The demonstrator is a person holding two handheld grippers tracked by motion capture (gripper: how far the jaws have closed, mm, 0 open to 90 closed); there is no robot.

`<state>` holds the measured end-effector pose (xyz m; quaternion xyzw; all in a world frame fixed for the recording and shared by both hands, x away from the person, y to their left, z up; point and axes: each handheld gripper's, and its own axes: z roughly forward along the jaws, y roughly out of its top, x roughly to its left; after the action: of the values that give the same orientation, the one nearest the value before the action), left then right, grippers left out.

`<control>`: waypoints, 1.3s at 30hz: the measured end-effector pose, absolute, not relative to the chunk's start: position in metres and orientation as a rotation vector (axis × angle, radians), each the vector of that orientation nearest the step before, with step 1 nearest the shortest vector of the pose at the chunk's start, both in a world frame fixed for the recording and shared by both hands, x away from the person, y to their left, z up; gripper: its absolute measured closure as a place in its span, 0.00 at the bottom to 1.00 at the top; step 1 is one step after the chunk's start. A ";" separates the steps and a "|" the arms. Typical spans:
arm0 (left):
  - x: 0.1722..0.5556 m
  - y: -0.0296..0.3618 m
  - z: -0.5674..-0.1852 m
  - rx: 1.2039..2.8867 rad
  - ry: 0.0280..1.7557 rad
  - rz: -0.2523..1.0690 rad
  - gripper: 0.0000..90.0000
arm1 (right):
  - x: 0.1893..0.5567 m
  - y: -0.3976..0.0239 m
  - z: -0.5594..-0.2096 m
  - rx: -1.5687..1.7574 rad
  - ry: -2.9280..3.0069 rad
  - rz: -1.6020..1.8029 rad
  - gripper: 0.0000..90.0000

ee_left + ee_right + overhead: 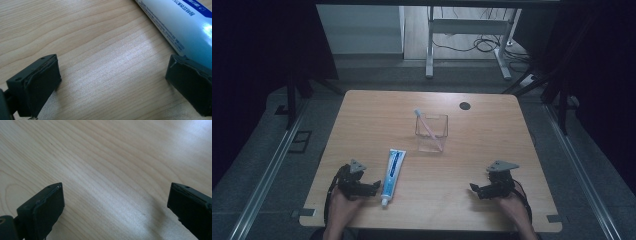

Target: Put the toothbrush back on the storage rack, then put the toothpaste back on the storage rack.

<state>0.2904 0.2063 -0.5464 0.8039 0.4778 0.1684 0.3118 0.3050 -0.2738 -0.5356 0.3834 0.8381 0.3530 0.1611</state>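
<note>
On the near left of the tabletop (472,150), the left tool (373,188) rests low with its jaws spread apart and empty, just beside the cap end of a toothpaste tube (392,170) that lies flat, its crimped end pointing toward the far side. In the left gripper view the tube (185,27) runs past the outer side of one jaw, very close or touching, and is not between the two. On the near right, well apart from the tube, the right tool (476,189) also sits low, jaws apart and holding nothing, with bare wood between them in the right gripper view. Toward the middle, farther off, stands a clear holder (431,133) with a pink toothbrush (428,127) leaning inside it. The work looks to be at its approach stage: the tube is not yet grasped. The next move probably calls for the left tool to shift sideways until the tube's body lies between the jaws, then close on it gently, since the soft tube may roll or squash.
</note>
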 end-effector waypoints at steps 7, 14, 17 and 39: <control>0.290 0.206 -0.546 2.122 1.259 0.445 0.00 | 0.303 -0.275 -0.543 1.100 2.401 0.990 0.01; 0.290 0.206 -0.546 2.122 1.260 0.445 0.00 | 0.303 -0.275 -0.543 1.099 2.404 0.994 0.02; 0.290 0.206 -0.546 2.122 1.260 0.445 0.00 | 0.303 -0.275 -0.543 1.101 2.403 0.994 0.02; 0.285 0.201 -0.538 2.126 1.202 0.445 0.36 | 0.303 -0.275 -0.543 1.104 2.400 0.993 0.02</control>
<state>0.2850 0.2011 -0.5378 0.8102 0.4582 0.1698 0.3238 0.3031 -0.2747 -0.5433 0.3863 0.8395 0.3473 0.1591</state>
